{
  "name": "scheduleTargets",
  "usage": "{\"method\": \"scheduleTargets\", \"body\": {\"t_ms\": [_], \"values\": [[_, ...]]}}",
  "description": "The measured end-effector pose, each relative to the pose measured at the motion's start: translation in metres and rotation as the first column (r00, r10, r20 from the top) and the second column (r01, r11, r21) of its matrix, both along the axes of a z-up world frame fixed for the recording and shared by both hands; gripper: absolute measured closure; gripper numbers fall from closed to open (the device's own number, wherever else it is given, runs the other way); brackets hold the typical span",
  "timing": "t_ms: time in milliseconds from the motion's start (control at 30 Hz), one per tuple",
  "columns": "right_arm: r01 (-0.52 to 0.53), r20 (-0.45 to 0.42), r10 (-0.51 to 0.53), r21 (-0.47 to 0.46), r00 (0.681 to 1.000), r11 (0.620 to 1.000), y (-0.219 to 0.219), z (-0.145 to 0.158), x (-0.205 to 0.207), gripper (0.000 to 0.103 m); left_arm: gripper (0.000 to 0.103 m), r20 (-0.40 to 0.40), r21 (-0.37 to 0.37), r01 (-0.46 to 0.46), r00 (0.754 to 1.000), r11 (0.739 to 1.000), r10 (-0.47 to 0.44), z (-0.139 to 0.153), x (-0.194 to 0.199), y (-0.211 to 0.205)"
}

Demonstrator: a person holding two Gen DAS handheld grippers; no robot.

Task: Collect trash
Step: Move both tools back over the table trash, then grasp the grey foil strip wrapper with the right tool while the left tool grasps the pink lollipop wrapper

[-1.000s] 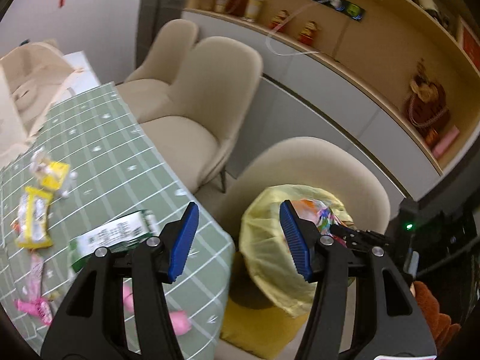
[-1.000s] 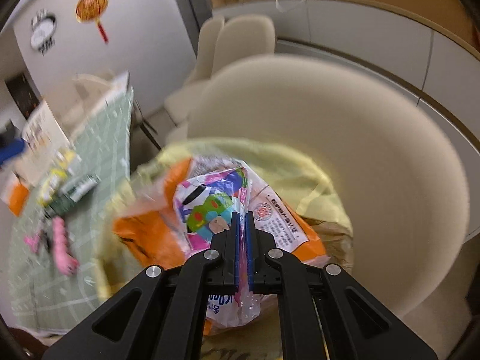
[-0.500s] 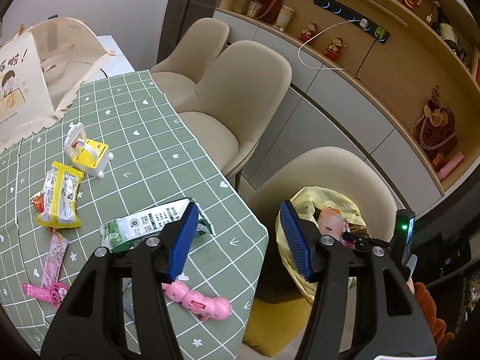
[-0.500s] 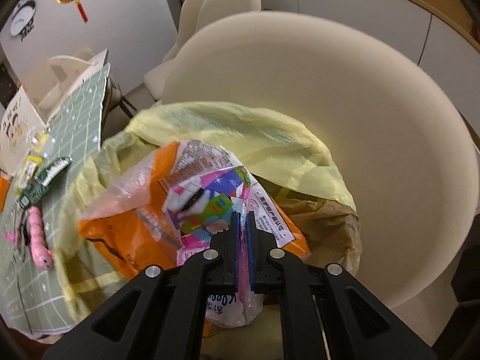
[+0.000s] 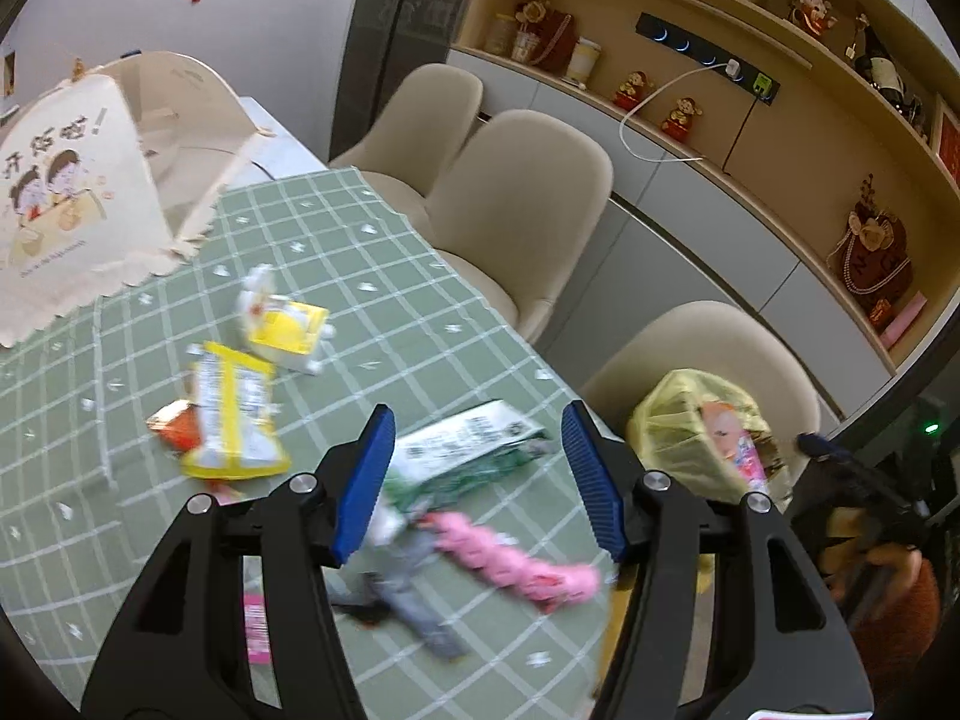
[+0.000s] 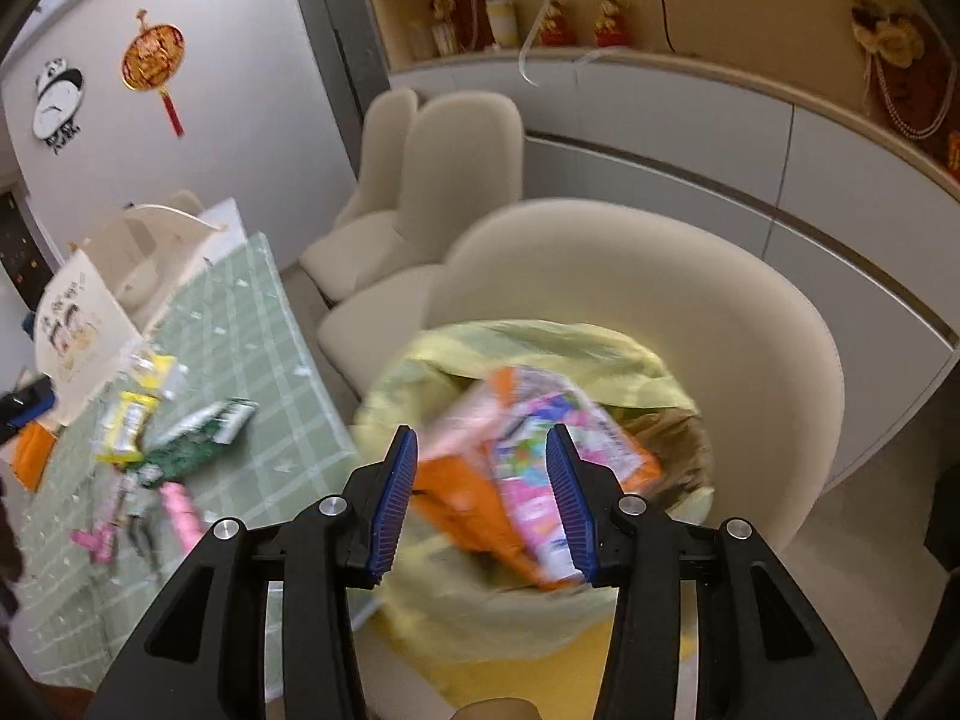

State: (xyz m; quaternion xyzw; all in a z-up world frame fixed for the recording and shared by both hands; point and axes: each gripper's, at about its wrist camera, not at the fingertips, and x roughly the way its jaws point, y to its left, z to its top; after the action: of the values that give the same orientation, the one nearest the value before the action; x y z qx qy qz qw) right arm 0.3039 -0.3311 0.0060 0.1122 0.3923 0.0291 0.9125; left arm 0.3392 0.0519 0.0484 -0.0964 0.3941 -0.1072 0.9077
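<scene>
Above yellow trash bag point(image 6: 540, 354), right claw point(image 6: 480, 495) opening, empty; left claw point(image 5: 480, 483) spread, empty.

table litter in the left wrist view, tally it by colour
yellow: 2, wrapper, box
green: 1, pack
pink: 2, worm, strip
red: 1, scrap
grey: 1, blurred item
total: 7
</scene>
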Motion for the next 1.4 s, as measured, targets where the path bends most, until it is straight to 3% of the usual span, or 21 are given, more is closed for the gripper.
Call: {"method": "scheduleTargets", "body": {"t_ms": [333, 600, 800, 933, 1067, 1267, 1333, 1400], "values": [[-0.063, 0.068, 0.064, -0.026, 0.996, 0.998, 0.125, 0.031, -0.033, 0.06, 0.044, -0.014, 0.015, -0.067, 0.998, 0.998, 0.067, -0.024, -0.035, 0.104], [-0.127, 0.024, 0.126, 0.009, 0.992, 0.992, 0.208, 0.021, -0.048, 0.06, 0.044, -0.016, -0.028, -0.138, 0.99, 0.99, 0.137, -0.044, -0.057, 0.18], [-0.227, 0.0, 0.227, -0.058, 0.974, 0.972, 0.263, 0.01, -0.053, 0.06, 0.044, -0.013, -0.042, -0.192, 0.981, 0.981, 0.192, -0.055, -0.077, 0.221], [-0.296, -0.02, 0.295, -0.102, 0.955, 0.95, 0.286, -0.002, -0.048, 0.06, 0.043, -0.022, -0.044, -0.216, 0.976, 0.975, 0.215, -0.065, -0.087, 0.232], [-0.332, -0.018, 0.331, -0.084, 0.943, 0.94, 0.291, -0.01, -0.038, 0.06, 0.043, -0.062, -0.066, -0.151, 0.987, 0.986, 0.147, -0.08, -0.089, 0.223], [-0.376, -0.04, 0.375, -0.02, 0.926, 0.926, 0.284, -0.022, -0.021, 0.06, 0.043, -0.075, -0.037, -0.062, 0.995, 0.997, 0.059, -0.086, -0.082, 0.194], [-0.376, -0.048, 0.376, 0.001, 0.926, 0.927, 0.281, -0.029, -0.017, 0.052, 0.043, -0.051, -0.036, -0.028, 0.998, 0.999, 0.026, -0.079, -0.068, 0.185], [-0.379, -0.065, 0.382, 0.05, 0.922, 0.924, 0.277, -0.036, -0.016, 0.051, 0.043, -0.027, -0.051, -0.002, 1.0, 0.999, 0.001, -0.075, -0.055, 0.179]]}}
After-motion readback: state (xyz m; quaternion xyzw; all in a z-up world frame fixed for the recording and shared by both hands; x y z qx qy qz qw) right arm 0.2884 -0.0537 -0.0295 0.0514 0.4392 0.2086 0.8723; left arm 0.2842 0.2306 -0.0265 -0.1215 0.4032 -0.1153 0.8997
